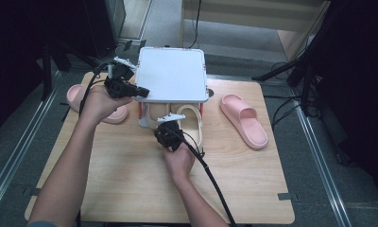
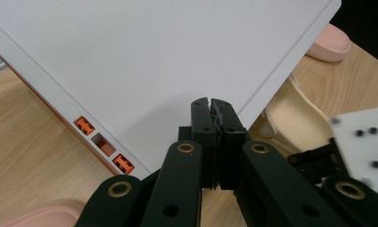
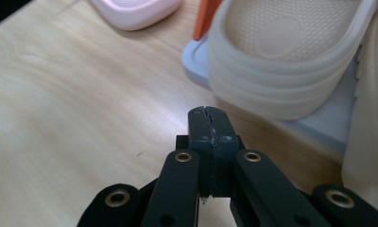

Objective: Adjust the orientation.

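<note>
Cream slipper [image 3: 291,61], ribbed along its thick sole edge, dimpled on the footbed, lying on the lower shelf of a small white rack [image 1: 172,75], just ahead and right of the right gripper [image 3: 210,124], apart from it, jaws pressed together on nothing. Left gripper [image 2: 210,118] likewise closed empty, over the rack's top near corner. Pink slippers [image 1: 244,120] farther out on the wooden table [image 1: 130,179].

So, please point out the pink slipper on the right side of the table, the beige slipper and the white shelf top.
pink slipper [image 1: 244,120], high view, on its strap.
beige slipper [image 3: 286,56], right gripper view, on its insole.
white shelf top [image 1: 172,74], high view, on its flat middle.
</note>
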Available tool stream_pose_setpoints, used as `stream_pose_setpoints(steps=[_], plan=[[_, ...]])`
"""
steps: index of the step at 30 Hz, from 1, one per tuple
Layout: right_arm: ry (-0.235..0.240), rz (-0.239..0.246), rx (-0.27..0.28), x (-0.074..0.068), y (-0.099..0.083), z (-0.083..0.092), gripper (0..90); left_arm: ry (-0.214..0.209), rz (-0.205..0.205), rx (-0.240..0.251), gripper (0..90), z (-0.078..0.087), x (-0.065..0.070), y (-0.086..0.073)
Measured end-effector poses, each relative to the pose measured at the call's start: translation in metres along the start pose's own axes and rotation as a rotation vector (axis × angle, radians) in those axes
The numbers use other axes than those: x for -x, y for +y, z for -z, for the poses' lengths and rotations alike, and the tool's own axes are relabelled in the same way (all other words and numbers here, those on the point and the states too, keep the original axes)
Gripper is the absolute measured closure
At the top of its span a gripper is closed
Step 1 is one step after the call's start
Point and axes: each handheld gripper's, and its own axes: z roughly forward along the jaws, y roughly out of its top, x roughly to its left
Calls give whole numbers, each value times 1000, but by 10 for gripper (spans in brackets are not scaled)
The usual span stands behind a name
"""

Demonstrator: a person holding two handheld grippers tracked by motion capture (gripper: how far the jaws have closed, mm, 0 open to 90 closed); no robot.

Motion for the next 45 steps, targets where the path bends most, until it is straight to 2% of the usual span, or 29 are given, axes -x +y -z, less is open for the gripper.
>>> stream_pose_setpoints(steps=[3,5,6,8,9,10,11,14,18,21,23,26,27,36,40,43,45], plan=[[23,6,-4,-2,-5,10,900,1,1,1,891,0,0,0],[39,16,-5,-2,-12,22,900,0,4,2,891,0,0,0],[54,24,-16,-1,-21,33,900,0,3,1,891,0,0,0],[66,24,-18,0,-26,39,900,0,3,2,891,0,0,0],[61,28,-28,2,-37,50,900,-1,8,4,891,0,0,0],[61,28,-28,2,-37,50,900,-1,8,4,891,0,0,0],[65,24,-32,6,-47,60,900,-1,10,5,891,0,0,0],[45,27,-43,11,-60,74,900,1,8,4,891,0,0,0],[34,37,-55,15,-69,83,900,4,5,1,891,0,1,0],[40,2,-58,25,-77,91,900,2,10,5,891,0,0,0],[34,-4,-62,29,-79,95,900,0,11,6,891,0,0,0],[25,0,-69,31,-81,98,900,0,12,6,891,0,0,0],[4,35,-76,32,-82,100,900,-1,12,6,891,0,0,0],[-29,27,-99,46,-84,101,900,-3,15,5,891,0,-1,0],[-26,29,-103,52,-75,94,900,0,12,5,891,0,0,0],[-42,41,-98,52,-67,87,900,-1,12,6,891,0,0,0],[-42,35,-92,55,-58,76,900,0,13,6,891,0,0,0]])
